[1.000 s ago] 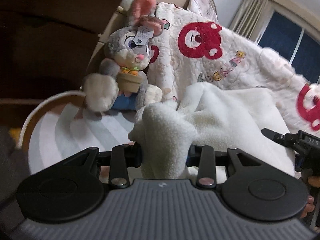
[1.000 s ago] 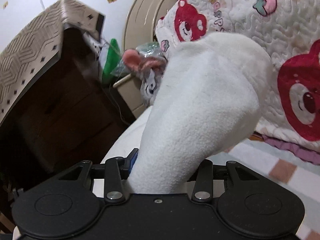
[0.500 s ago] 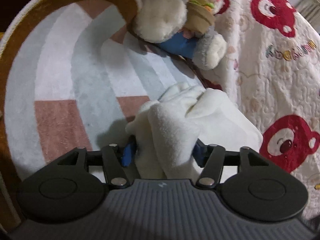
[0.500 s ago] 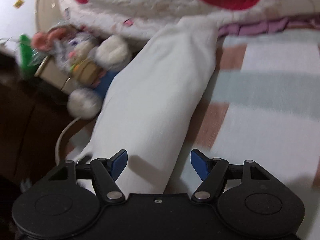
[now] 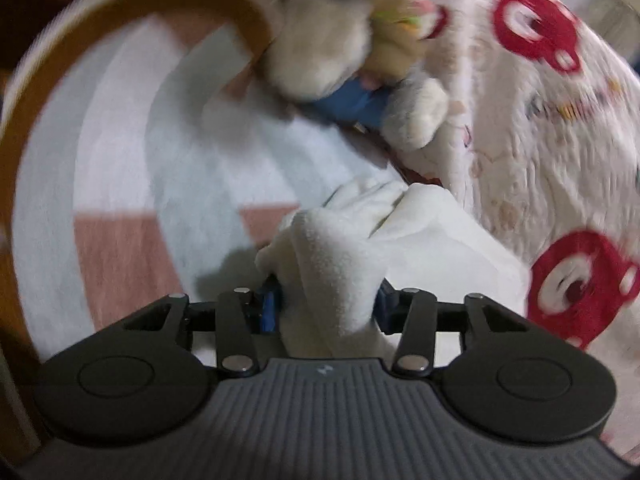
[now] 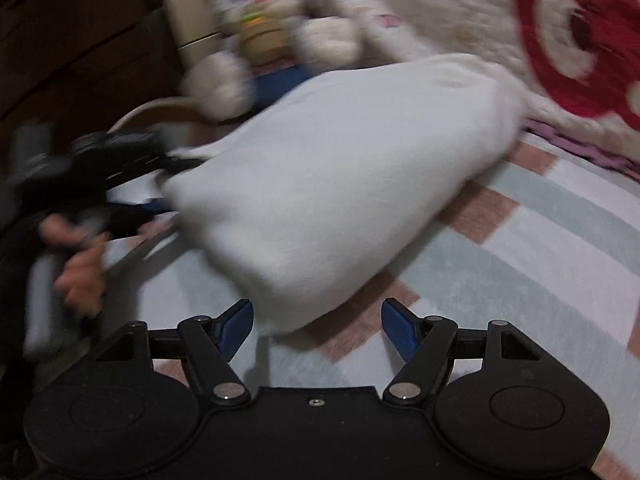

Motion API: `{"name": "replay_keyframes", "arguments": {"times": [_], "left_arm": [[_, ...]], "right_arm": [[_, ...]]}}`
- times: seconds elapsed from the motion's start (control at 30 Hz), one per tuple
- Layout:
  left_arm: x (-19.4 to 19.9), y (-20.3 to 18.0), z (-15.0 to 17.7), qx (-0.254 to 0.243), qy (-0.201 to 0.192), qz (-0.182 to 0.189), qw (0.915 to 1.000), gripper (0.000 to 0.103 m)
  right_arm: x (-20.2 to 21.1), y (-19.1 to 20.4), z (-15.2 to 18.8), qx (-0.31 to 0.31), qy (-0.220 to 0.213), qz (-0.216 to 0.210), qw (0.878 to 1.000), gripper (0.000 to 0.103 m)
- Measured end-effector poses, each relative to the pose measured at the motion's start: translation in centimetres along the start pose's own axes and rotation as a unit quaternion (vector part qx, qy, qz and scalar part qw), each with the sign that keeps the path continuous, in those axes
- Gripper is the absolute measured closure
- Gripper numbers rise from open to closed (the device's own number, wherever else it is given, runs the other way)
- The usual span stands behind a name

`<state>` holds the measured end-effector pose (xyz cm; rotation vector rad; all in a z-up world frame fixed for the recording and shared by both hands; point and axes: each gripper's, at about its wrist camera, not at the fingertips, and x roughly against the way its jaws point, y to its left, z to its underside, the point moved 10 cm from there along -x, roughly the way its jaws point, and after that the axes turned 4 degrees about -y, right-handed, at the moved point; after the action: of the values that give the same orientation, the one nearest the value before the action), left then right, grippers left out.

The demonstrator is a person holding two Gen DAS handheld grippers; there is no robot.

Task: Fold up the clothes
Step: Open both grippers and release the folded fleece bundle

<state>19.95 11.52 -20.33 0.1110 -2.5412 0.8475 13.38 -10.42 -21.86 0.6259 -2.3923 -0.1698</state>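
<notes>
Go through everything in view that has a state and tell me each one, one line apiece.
White fleece garment: folded over, lying on the rug, one end bunched.
Left gripper: shut on the garment's bunched end, jaws just closing.
Right gripper: open, clear of the garment.
Plush bunny: resting against the quilt.

One white garment (image 6: 340,184), seemingly one plush toy (image 5: 352,48)

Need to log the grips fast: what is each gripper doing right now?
Left gripper: shut on the white fleece garment, jaws just closed further.
Right gripper: open, jaws just narrowed; garment corner lies between them, pads clear of it.
</notes>
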Motion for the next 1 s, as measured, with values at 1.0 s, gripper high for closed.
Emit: {"name": "replay_keyframes", "arguments": {"times": [1.0], "left_arm": [[6.6,-6.8,0.1,-0.118,0.056,-0.048,0.9903,0.032]], "right_arm": [[10.8,-1.2,-0.7,0.043,-0.033,0.032,0.998,0.058]]}}
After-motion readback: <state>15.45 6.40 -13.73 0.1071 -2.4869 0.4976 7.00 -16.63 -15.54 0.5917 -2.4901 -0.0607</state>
